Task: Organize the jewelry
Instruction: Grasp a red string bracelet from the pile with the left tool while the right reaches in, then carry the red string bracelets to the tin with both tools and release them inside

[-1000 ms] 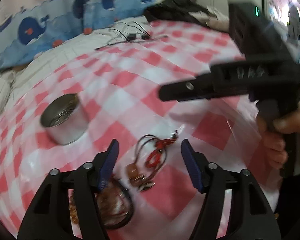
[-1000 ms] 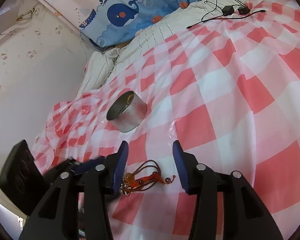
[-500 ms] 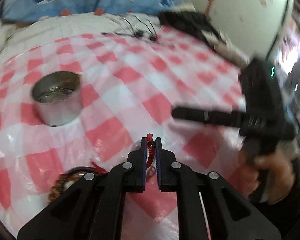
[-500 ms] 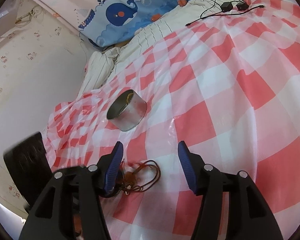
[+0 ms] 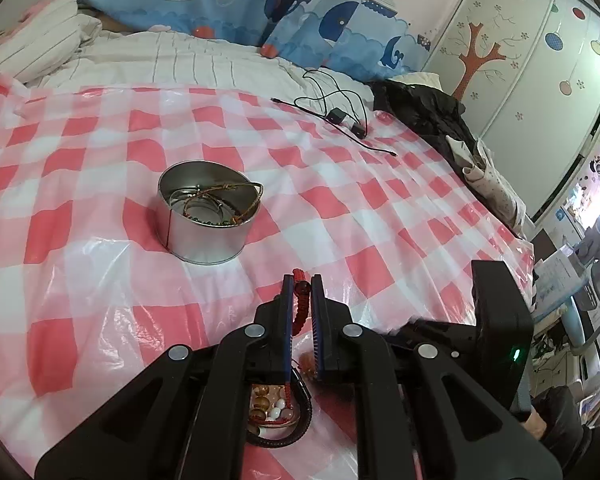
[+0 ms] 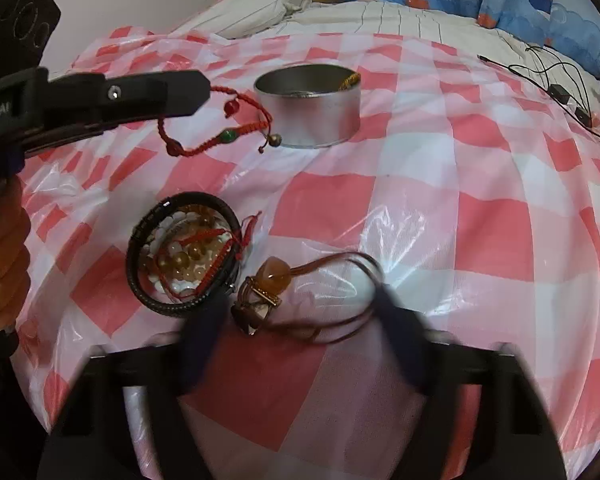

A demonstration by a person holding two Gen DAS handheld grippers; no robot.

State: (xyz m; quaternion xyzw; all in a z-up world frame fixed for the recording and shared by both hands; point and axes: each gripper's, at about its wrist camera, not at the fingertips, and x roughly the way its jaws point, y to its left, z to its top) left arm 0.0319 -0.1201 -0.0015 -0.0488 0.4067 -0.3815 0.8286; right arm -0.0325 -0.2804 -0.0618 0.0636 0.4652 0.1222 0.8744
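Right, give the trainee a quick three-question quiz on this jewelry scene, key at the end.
1. True or false: the left gripper is shut on the red cord bracelet.
2. What already lies in the metal tin? A) a brown cord bracelet B) a ring C) nothing
3. Fill in: the amber pendant necklace lies on the checkered sheet beside the black ____ bracelet.

Key: 1 true; 2 A; 3 braided
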